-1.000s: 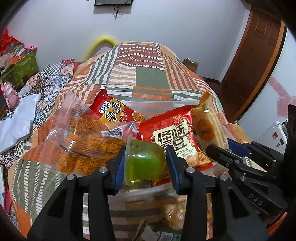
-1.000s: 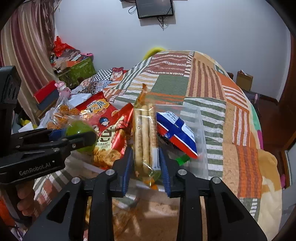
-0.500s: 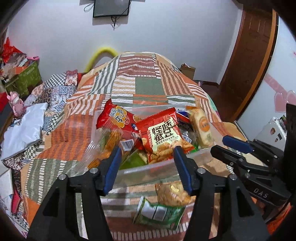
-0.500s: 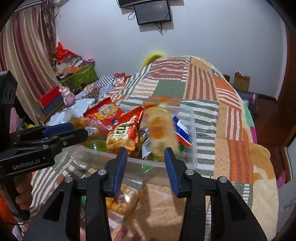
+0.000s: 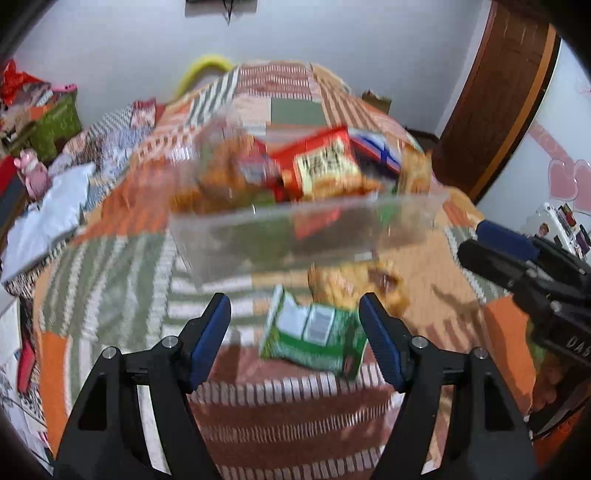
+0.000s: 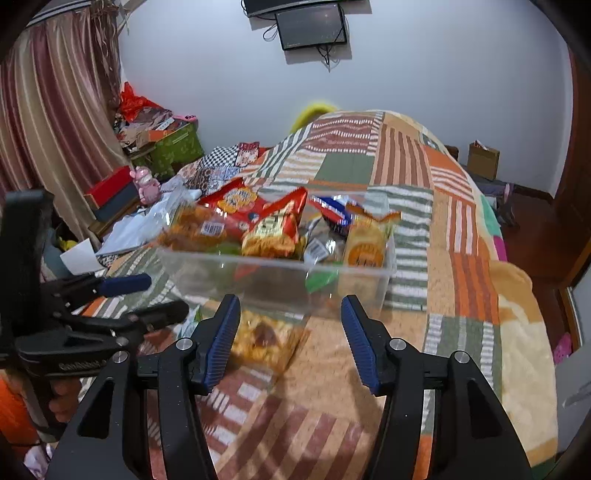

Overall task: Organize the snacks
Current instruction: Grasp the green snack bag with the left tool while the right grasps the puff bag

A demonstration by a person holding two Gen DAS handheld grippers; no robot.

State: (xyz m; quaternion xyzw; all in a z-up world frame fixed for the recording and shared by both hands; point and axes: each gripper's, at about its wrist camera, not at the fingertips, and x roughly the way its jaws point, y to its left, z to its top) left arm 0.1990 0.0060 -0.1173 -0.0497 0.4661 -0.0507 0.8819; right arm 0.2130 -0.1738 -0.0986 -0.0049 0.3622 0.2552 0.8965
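A patchwork quilt (image 6: 402, 173) in orange, green and brown stripes covers the bed, and everything sits on it. Nearest, the left gripper (image 5: 294, 328) has its jaws spread wide with nothing between them; a green packet (image 5: 314, 339) lies on the quilt just ahead of them. The right gripper (image 6: 290, 332) is likewise spread and empty, hovering near a clear bag of golden snacks (image 6: 266, 339) that lies flat before the bin. Only the left view shows the green packet plainly; in the right view it is hidden behind the other tool. The left picture is smeared with blur, while the right one is sharp. Just beyond stands a clear plastic bin (image 6: 273, 277) heaped with snacks: a red packet (image 6: 275, 229), an orange bag (image 6: 232, 199), a blue one (image 6: 332, 210) and a yellow pack (image 6: 365, 247) upright at its right end. Farther off, the right view alone takes in a curtain (image 6: 48, 122), a green crate (image 6: 177, 147) and a wall screen (image 6: 312, 26).
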